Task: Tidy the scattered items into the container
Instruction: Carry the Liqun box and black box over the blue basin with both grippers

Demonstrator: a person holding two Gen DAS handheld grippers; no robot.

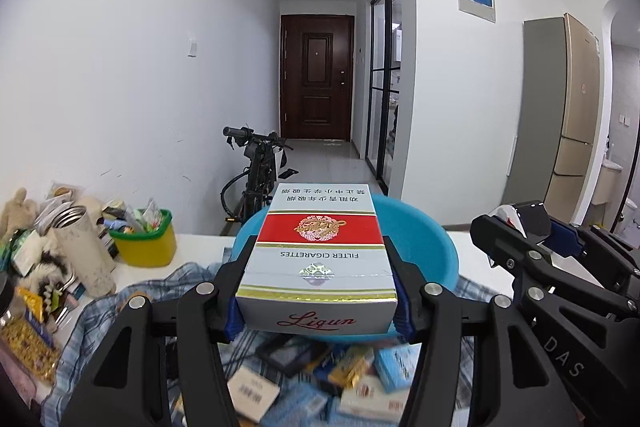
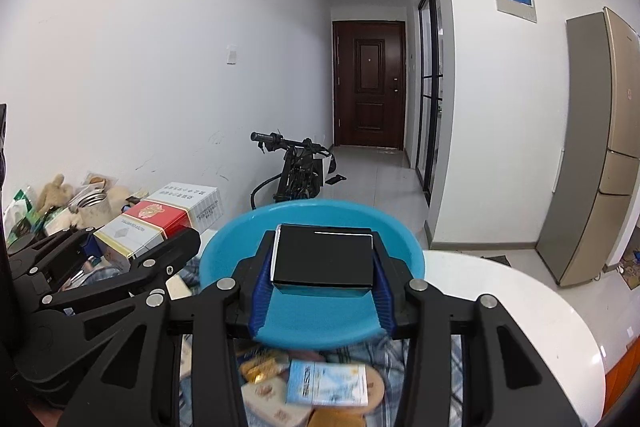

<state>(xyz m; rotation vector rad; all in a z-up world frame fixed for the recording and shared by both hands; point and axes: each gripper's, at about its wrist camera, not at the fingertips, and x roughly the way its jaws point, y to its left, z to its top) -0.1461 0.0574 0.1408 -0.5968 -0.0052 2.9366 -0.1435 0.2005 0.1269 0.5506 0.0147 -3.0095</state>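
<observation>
Fingers of the left gripper are clamped on the flanks of a white and red cigarette carton, which is held off the bench with its far end reaching over the near rim of the blue basin. Those of the right gripper are clamped on a black box, held above the basin's hollow. Both loads are clear of the heap of small packets left on the checked cloth below.

To finish this step well, I would carry each load further in so that it hangs wholly above the blue floor, lower it close to that floor, and only then let the fingers part. The carton is long, so it should go in flat and to 1 side, leaving room for the box. The 2 grippers are near each other, and releasing 1 at a time would lessen any risk of a knock.
</observation>
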